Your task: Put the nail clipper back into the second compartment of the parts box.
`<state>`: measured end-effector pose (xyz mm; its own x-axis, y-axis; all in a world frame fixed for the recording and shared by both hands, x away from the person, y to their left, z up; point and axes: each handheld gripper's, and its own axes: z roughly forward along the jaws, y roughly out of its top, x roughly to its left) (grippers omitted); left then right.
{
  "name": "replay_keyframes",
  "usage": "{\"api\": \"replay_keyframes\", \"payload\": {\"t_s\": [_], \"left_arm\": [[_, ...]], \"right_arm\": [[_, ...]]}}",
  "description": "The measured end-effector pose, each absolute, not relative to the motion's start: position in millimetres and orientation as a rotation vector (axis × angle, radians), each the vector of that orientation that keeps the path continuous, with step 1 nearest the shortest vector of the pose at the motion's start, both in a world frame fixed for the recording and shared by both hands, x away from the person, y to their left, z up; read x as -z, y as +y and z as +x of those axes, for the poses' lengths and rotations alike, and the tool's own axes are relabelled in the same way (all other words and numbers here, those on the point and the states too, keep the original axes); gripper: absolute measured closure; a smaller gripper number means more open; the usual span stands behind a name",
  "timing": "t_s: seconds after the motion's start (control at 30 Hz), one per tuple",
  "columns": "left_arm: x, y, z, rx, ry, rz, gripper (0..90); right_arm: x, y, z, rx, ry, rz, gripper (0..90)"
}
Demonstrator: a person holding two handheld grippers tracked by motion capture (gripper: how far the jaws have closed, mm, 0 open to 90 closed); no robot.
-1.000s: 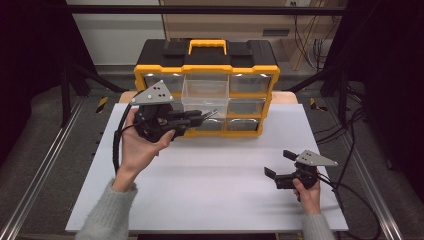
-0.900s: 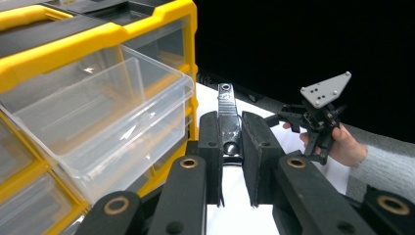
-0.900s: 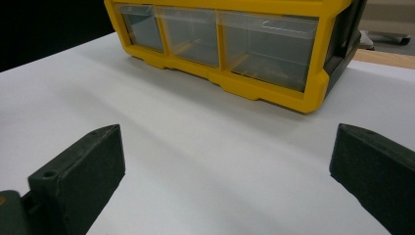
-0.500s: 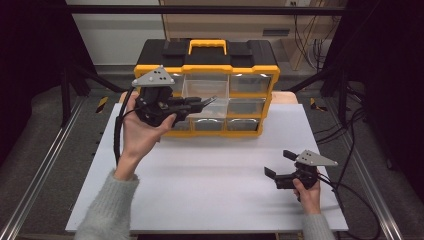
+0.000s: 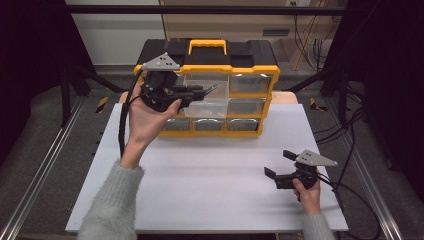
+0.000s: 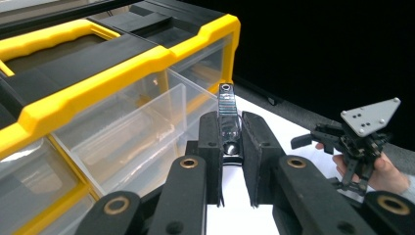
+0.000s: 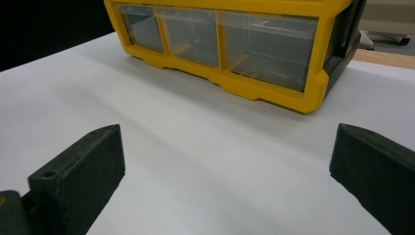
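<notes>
A yellow and black drawer organizer (image 5: 250, 70) stands at the back of the white table. One clear drawer (image 5: 214, 106) in its upper row is pulled out. My left gripper (image 5: 209, 90) is held level above that drawer, shut on a small shiny metal piece (image 6: 228, 110) with a hole at its tip. In the left gripper view the piece juts out past the black pads (image 6: 254, 132) over the open drawer (image 6: 127, 132). My right gripper (image 5: 279, 163) rests low at the right front of the table, jaws wide open with nothing between them (image 7: 227, 181).
The organizer's bottom row of clear drawers (image 7: 264, 44) is closed, with a yellow frame (image 7: 274, 90) around it. White tabletop (image 5: 210, 180) spreads between the organizer and the right hand. Black cables (image 5: 350, 150) trail off the table's right side. A metal rail (image 5: 45, 170) runs along the left.
The left hand has carried its gripper and the metal piece up and away from the person, from in front of the lower drawers to the open upper drawer. The right gripper has stayed still.
</notes>
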<state>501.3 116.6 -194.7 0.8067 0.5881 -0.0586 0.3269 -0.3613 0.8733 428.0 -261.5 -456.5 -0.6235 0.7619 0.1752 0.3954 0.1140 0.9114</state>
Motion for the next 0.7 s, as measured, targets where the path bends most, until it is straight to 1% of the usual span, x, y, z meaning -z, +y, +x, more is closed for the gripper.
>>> {"api": "replay_keyframes", "payload": {"t_s": [0.4,0.7], "left_arm": [[200.2,116.1,523.4,-0.351,0.726,2.0,78.8],[205.1,117.9,532.8,-0.367,0.74,2.011,78.8]], "right_arm": [[457.0,-261.5,428.4,-1.509,2.063,1.123,0.5],[456.6,-261.5,428.0,-1.515,2.062,1.136,0.5]]}}
